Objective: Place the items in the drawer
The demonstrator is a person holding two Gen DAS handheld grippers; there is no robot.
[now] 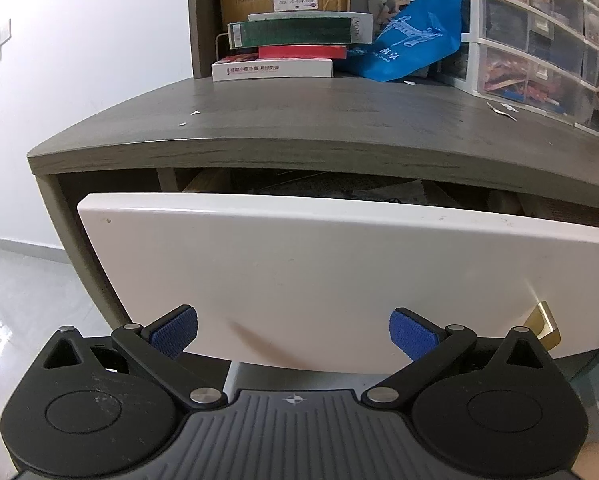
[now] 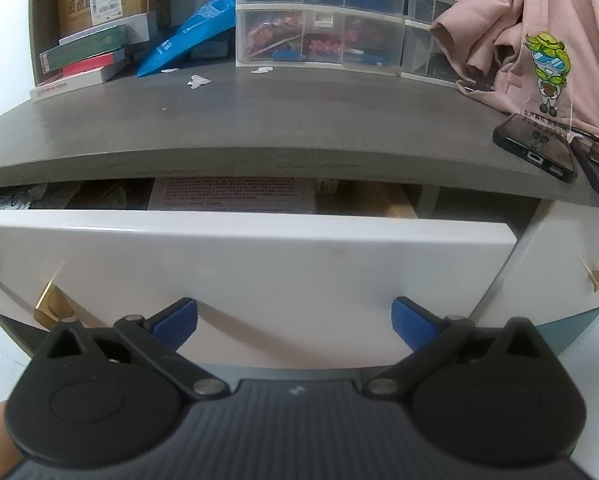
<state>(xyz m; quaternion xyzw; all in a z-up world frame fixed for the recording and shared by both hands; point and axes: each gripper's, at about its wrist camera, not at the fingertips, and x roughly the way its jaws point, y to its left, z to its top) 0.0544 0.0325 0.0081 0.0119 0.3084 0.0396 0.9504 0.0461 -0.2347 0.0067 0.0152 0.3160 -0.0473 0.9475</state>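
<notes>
While both views face the same white drawer, it stands slightly pulled out under the grey bench, a dark gap along its top edge showing papers and wooden pieces inside. Left tongs sit at the bottom centre of their frame, blue pads spread wide, empty, just before the drawer's front. Right tongs at the bottom centre of theirs are likewise released and empty, close to the same front. A brass handle shows at lower right in the left view, lower left in the right view. A printed sheet lies inside the drawer at mid-frame.

On the bench, upper centre of the left view, lie stacked boxes, a blue bag beside them and clear organiser drawers at upper right. At the right edge of the right view lies a pink garment, with a phone below it near the bench edge. A second white front with its own knob stands at right.
</notes>
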